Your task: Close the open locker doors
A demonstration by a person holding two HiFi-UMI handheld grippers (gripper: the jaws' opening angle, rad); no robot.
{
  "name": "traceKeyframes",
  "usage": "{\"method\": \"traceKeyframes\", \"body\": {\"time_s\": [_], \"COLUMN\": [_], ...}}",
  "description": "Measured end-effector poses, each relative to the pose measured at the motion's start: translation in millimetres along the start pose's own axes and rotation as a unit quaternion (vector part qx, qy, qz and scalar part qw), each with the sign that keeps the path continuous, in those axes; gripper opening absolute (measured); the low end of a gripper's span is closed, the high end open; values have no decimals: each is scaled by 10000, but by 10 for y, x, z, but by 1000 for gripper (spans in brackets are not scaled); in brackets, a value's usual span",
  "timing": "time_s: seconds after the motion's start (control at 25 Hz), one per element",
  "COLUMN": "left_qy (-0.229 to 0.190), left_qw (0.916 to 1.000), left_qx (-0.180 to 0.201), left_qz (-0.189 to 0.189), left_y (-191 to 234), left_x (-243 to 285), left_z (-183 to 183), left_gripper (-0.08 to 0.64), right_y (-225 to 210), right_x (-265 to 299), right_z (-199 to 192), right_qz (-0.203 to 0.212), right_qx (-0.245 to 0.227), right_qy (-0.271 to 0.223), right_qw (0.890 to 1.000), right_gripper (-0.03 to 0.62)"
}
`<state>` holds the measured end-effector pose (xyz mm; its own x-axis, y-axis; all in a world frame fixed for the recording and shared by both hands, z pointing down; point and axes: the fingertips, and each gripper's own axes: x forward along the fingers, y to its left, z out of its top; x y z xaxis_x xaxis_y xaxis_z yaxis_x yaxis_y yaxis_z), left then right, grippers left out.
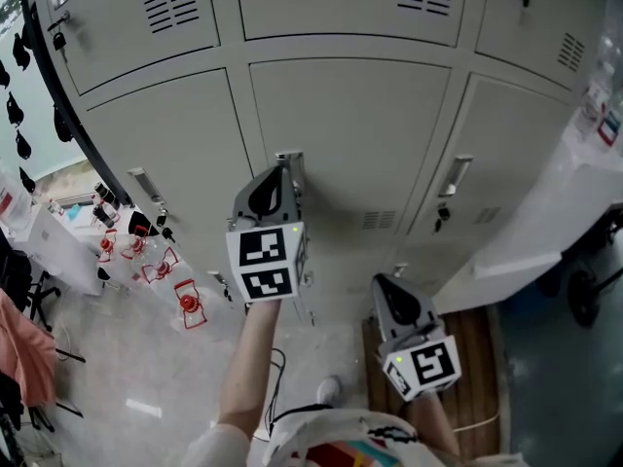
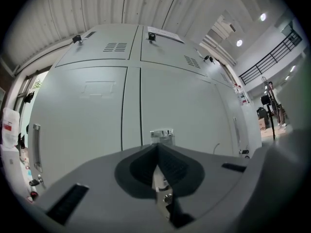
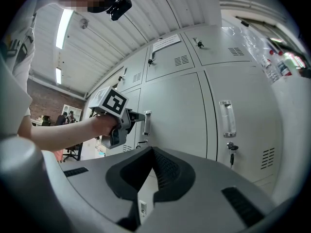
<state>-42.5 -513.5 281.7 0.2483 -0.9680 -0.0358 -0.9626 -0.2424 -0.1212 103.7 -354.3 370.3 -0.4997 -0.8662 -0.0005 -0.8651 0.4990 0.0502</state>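
Observation:
A bank of pale grey lockers (image 1: 350, 115) fills the head view, and every door I can see lies flush with its frame. My left gripper (image 1: 289, 163) points level at the metal handle (image 1: 289, 156) of the middle door (image 2: 180, 106). Its jaws are shut, with the tips up against that handle (image 2: 162, 134) and nothing between them. In the right gripper view the left gripper (image 3: 139, 117) touches the same handle (image 3: 146, 123). My right gripper (image 1: 382, 282) hangs lower and to the right, away from the lockers, its jaws (image 3: 153, 152) shut and empty.
The locker to the right has a clear handle (image 3: 226, 118) with a key (image 3: 232, 149) hanging below it. Red-tagged items (image 1: 185, 302) lie on the floor at the left. A wooden platform (image 1: 482, 343) and a white covered object (image 1: 574, 193) stand at the right.

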Motion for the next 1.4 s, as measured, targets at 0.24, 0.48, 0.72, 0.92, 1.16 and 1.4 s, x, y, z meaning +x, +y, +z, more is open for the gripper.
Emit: {"method": "traceKeyframes", "body": {"time_s": [0.24,0.48,0.72,0.92,1.16,1.4], "left_qy": [36,-12,28,-87,-546,-758], "left_qw": [9998,9998,9999,9995,9984,9970], "left_qx": [-166,-183,-103,-280,-130,-100], "left_qz": [-38,-24,-13,-79,-105,-152], "left_y": [6,-1,-5,-19,-107,-212], "left_x": [57,60,66,-13,-285,-747], "left_z": [-48,-64,-56,43,387,511], "left_gripper": [6,6,6,6,6,6], "right_y": [-58,-83,-3,45,62,90], "right_x": [49,81,105,85,8,-95], "right_z": [-29,-47,-1,98,180,273], "right_qz": [-70,-83,20,72,54,-3], "right_qx": [-9,6,-18,-67,-107,-129], "right_qy": [81,103,37,-56,-179,-311], "right_qw": [9999,9999,10000,9999,9998,9994], "right_gripper": [6,6,6,6,6,6]}}
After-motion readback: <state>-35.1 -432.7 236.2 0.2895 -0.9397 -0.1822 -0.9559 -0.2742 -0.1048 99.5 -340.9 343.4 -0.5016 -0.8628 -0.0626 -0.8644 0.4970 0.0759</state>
